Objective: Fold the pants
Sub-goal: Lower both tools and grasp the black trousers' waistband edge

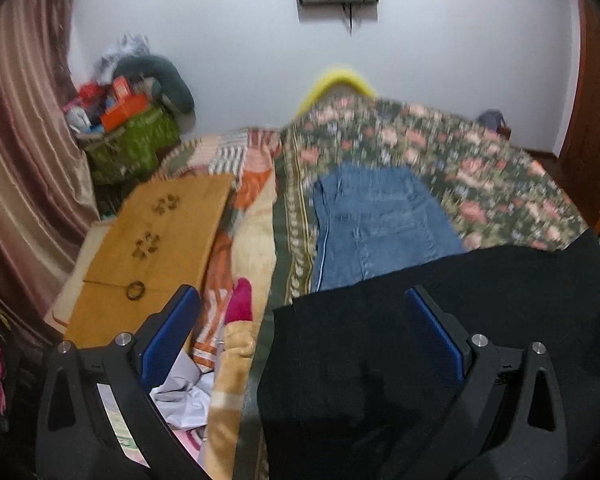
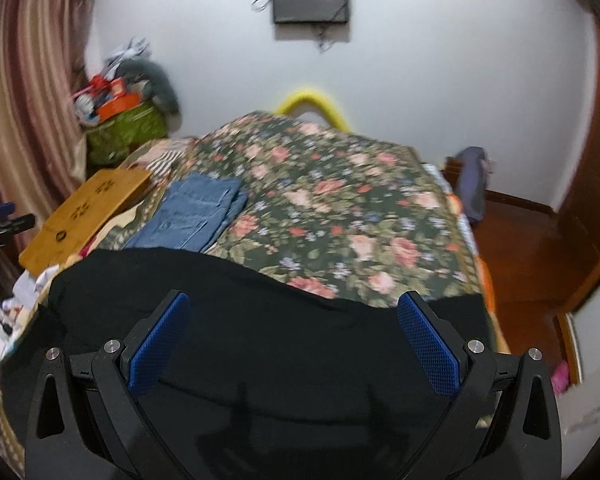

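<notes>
— Jaws on both sides stand wide apart, with nothing between the blue pads. The left gripper (image 1: 300,344) hangs over the near left edge of the black pants (image 1: 440,320), one finger above the dark cloth and the other above the bedding beside it.

— And the right gripper (image 2: 296,344)?

— It sits above the middle of the black pants (image 2: 260,312), both fingers over the fabric. Whether the tips touch the cloth I cannot tell; the black shows little detail and both views are blurred.

— Where do the pants lie?

— Spread flat across the near end of the bed, on the floral bedspread (image 2: 340,208), reaching almost from one side of the bed to the other. Their far edge runs in a wavy line across the right wrist view.

— Anything else on the bed?

— A pair of blue jeans (image 1: 376,216), folded, lies just beyond the black pants toward the left side; its near end looks tucked under or touching them. Left of the jeans a wooden board (image 1: 152,248) with paw prints rests on a patterned blanket (image 1: 252,184). A yellow headboard (image 2: 312,104) rises at the far end against the white wall.
</notes>
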